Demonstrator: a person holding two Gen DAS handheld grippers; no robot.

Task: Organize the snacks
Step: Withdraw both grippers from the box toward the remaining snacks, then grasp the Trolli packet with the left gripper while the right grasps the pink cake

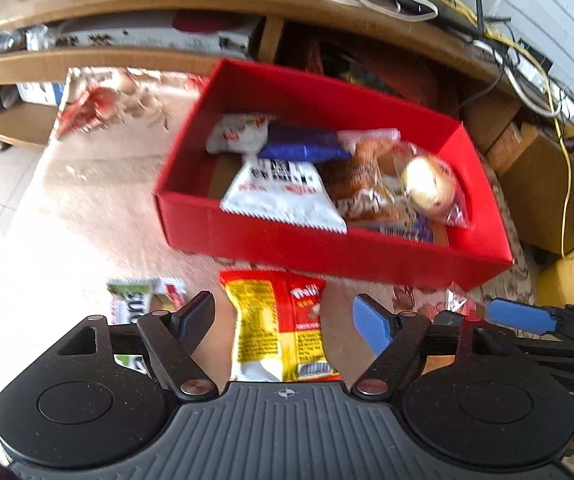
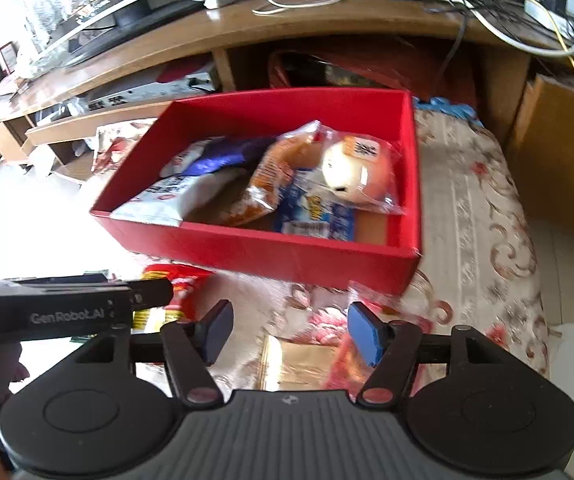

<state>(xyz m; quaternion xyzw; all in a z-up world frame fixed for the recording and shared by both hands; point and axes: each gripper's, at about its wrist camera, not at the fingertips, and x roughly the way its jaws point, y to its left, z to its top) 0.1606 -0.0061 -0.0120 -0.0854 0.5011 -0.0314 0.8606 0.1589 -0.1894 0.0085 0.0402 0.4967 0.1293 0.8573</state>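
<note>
I judge sorting mostly done: several wrapped snacks fill the red cardboard box (image 1: 247,236); the yellow-red foil snack packet (image 1: 277,328) lies before its front wall, between my left gripper's (image 1: 283,320) open, untouching jaws, and my right gripper (image 2: 289,330) stands open, empty.

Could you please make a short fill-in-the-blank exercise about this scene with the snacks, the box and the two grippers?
1. The snacks already sorted lie inside a box whose colour is ____.
2. Between the open fingers of the left gripper lies a packet that is red and ____.
3. The round pale bun in the box is wrapped in ____ plastic.
4. The pads of the right gripper are ____ in colour.

Missing words: red; yellow; clear; blue
</note>
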